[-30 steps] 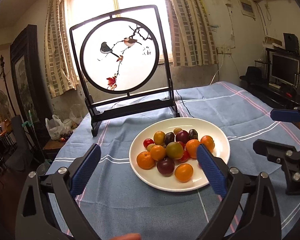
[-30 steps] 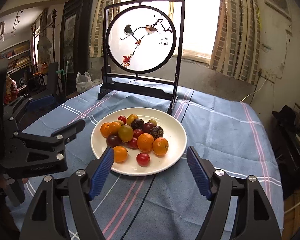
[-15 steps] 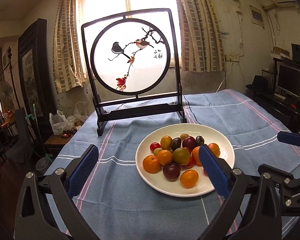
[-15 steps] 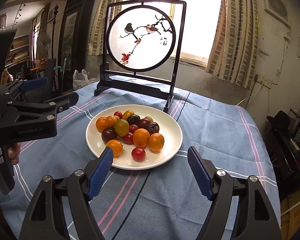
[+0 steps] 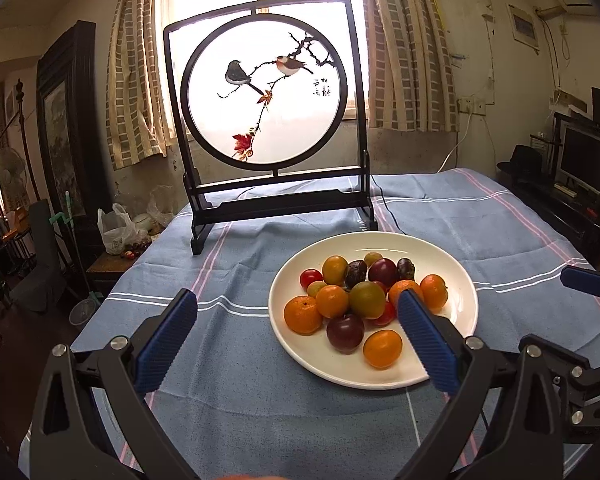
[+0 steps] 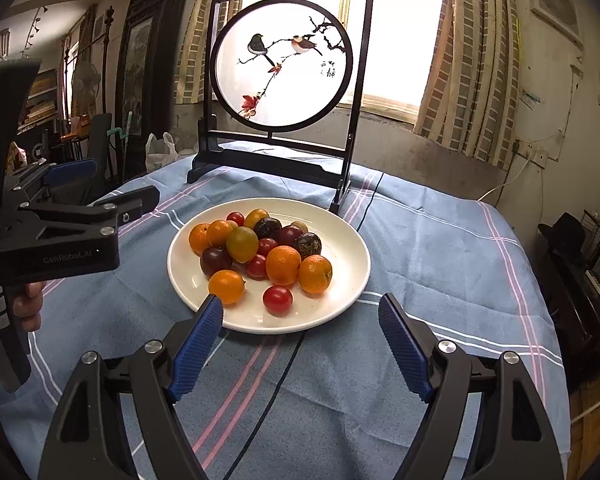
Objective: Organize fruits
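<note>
Left gripper (image 5: 296,328): jaws standing wide, nothing between the pads. It is hovering over the blue striped tablecloth (image 5: 228,380), pointing down at a slant. The white plate (image 5: 466,308) is lying ahead of the jaws and off toward the right finger; that finger's blue pad (image 5: 426,342) is overlapping the plate's near right part in this view, with no contact visible.

Right gripper (image 6: 300,344): jaws opening, wide apart, nothing between them. The plate (image 6: 352,280) is sitting just ahead of the gap, its near rim slightly beyond the fingertips and closer to the left pad (image 6: 198,344).

Fruits (image 6: 260,252) are all piled on the plate, touching one another: several oranges, dark plums, a greenish-yellow one near the middle, small red tomatoes. From the right gripper's view, one red tomato (image 6: 277,299) and one orange (image 6: 226,286) are lying nearest the jaws, slightly apart from the heap.

Beyond the plate, a black-framed round screen painted with birds (image 6: 284,64) is standing upright on the cloth, its right foot near the plate's far rim.

A person's hand (image 6: 28,306) is gripping the left gripper's handle, seen at the far left of the right jaws.
</note>
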